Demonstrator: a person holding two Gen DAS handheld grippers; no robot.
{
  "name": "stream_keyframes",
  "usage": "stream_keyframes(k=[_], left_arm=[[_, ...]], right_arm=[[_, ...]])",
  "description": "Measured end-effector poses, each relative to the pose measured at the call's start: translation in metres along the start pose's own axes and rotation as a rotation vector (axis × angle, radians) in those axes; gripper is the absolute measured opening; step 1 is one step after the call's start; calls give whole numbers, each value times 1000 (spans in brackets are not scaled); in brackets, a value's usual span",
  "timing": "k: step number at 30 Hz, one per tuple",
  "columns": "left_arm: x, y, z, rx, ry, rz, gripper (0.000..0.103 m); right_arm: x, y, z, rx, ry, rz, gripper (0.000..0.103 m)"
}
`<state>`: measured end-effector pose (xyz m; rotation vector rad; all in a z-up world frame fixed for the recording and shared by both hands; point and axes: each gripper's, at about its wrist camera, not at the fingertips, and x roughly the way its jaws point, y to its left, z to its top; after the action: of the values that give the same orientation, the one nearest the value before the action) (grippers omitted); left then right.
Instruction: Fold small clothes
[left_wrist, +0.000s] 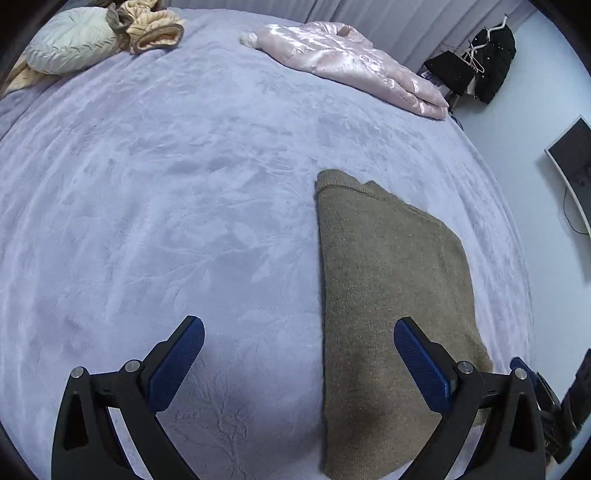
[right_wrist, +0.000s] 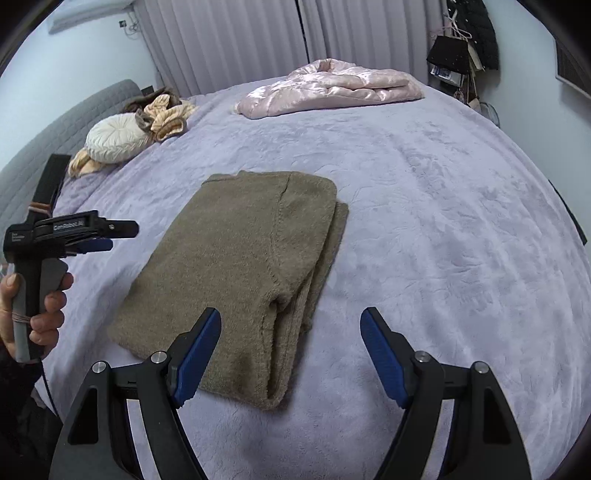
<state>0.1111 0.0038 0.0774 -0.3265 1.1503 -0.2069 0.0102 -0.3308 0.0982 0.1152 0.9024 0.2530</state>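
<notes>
While both claws hover spread apart and grasp nothing, we see the olive knit sweater (right_wrist: 236, 273) lying folded into a rough rectangle near the front of the lavender bed (right_wrist: 443, 221). The right claw (right_wrist: 291, 332) stands released just above the sweater's near right corner, where stacked layers show along the edge. The left claw (left_wrist: 299, 339) is likewise released; its right pad overlaps the sweater (left_wrist: 388, 295) in view, its left pad sits over bare blanket. We judge the knit soft, limp and light, with a fuzzy surface that should grip well against the blue pads (right_wrist: 199, 354) rather than slip. It will sag and unfold if lifted by one layer only, so we would pinch through the whole stack at two corners of a short edge. The plush blanket may drag on it. A pink quilted jacket (right_wrist: 332, 86) and a round cushion (right_wrist: 116, 138) lie well apart at the far side
</notes>
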Motion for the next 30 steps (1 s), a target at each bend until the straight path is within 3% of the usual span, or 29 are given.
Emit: stream_keyframes(k=[5, 9, 13, 17, 19, 20, 21, 22, 24, 27, 30], left_arm=[[40, -41, -12, 102, 117, -66, 103], [75, -44, -9, 65, 194, -98, 103], [87, -43, -1, 14, 218, -154, 103], [105, -51, 2, 43, 238, -162, 103], [110, -57, 3, 81, 230, -147, 103], [109, -61, 2, 108, 210, -144, 96], [107, -63, 2, 132, 197, -161, 81], [104, -65, 2, 150, 187, -167, 80], [101, -69, 1, 170, 167, -168, 67], [89, -72, 4, 190, 145, -173, 51], [77, -74, 7, 179, 141, -182, 48]], right_arm=[[27, -25, 15, 108, 41, 93, 81], [56, -39, 24, 198, 85, 167, 81], [83, -51, 29, 250, 127, 225, 81], [118, -51, 33, 294, 194, 351, 81], [137, -44, 33, 276, 228, 352, 81], [144, -39, 34, 256, 232, 341, 80], [147, -34, 35, 236, 230, 327, 80], [149, -29, 37, 220, 227, 319, 78], [149, -24, 39, 229, 231, 352, 53], [144, -18, 42, 218, 216, 344, 40], [132, -9, 46, 208, 190, 331, 32]])
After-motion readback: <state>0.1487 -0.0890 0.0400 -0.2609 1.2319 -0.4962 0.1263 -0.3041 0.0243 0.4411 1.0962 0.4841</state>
